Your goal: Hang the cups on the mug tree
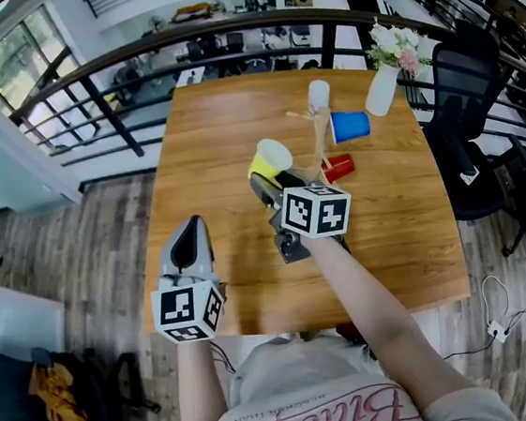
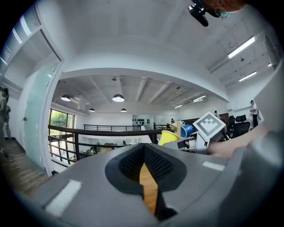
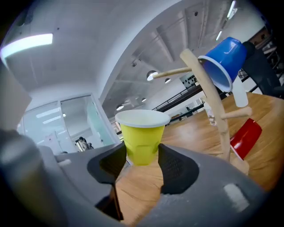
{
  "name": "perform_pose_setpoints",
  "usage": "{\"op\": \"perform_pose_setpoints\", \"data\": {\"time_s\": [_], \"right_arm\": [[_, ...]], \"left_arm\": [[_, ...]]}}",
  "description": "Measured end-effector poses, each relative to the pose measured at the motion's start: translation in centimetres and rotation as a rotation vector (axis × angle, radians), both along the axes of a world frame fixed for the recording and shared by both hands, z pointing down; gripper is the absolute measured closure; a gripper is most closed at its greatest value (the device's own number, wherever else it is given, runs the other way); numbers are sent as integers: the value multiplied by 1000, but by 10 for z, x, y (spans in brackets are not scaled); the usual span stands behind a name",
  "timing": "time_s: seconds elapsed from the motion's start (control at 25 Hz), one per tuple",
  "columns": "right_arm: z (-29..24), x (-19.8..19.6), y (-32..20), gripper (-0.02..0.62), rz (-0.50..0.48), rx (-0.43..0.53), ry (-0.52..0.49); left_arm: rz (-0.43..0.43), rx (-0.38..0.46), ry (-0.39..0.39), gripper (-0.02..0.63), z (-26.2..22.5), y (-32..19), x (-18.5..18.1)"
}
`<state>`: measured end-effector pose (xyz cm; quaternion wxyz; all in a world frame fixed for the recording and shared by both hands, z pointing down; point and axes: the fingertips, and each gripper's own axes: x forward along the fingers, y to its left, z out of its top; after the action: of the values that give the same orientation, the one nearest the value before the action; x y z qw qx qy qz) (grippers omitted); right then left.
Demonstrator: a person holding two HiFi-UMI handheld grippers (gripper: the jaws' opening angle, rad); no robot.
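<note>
A wooden mug tree (image 1: 319, 134) stands on the far right part of the wooden table (image 1: 217, 135). On its pegs hang a white cup (image 1: 319, 95), a blue cup (image 1: 350, 126) and, low down, a red cup (image 1: 338, 167). My right gripper (image 1: 262, 179) is shut on a yellow cup (image 1: 269, 158), held upright in the air just left of the tree. In the right gripper view the yellow cup (image 3: 141, 137) sits between the pads, with the tree (image 3: 213, 99), blue cup (image 3: 224, 62) and red cup (image 3: 246, 137) to its right. My left gripper (image 1: 191, 227) is shut and empty at the table's near left edge.
A white vase with flowers (image 1: 383, 87) stands at the table's far right corner, close behind the tree. A black office chair (image 1: 466, 125) is beside the table's right edge. A dark railing (image 1: 107, 81) runs behind the table.
</note>
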<state>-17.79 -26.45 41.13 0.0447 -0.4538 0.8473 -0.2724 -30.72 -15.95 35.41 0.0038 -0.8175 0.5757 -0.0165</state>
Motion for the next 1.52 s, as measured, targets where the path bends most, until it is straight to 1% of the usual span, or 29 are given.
{"op": "perform_pose_setpoints", "data": {"time_s": [0.08, 0.2, 0.36, 0.56, 0.76, 0.92, 1.0, 1.08, 1.12, 1.24, 1.32, 1.44, 1.52], "right_arm": [[-18, -7, -5, 371, -9, -3, -96], [-45, -12, -12, 373, -17, -17, -266], [-67, -5, -25, 373, 14, -62, -521], [-82, 13, -39, 373, 36, -124, -879], [-88, 28, -47, 373, 74, -139, -1106], [-84, 47, -52, 377, 109, -135, -1357], [-81, 51, -51, 376, 135, -151, -1457], [-78, 54, -51, 368, 154, -172, -1507], [-77, 54, -50, 365, 159, -181, -1517], [-72, 56, -48, 362, 167, -193, -1514], [-71, 59, -47, 348, 166, -190, -1517], [-71, 56, -45, 330, 149, -189, -1484], [-70, 51, -41, 307, 130, -185, -1414]], "left_arm": [[1, 3, 0, 588, -2, -1, -1], [3, 9, -3, 588, -4, -3, -3], [1, 10, -22, 588, -3, -3, -5], [-7, 3, -29, 588, 0, -4, -4], [-18, 0, -30, 588, 0, -5, -5], [-23, 2, -28, 588, 0, -5, -5], [-25, 4, -24, 588, -1, -4, -6], [-23, 6, -21, 588, -2, -4, -4], [-21, 7, -20, 588, -2, -4, -3], [-15, 6, -15, 588, -1, -3, 1], [-9, 5, -13, 588, 1, -4, 3], [-4, 1, -7, 588, 3, -4, 4], [2, -5, 0, 588, 5, -3, 3]]}}
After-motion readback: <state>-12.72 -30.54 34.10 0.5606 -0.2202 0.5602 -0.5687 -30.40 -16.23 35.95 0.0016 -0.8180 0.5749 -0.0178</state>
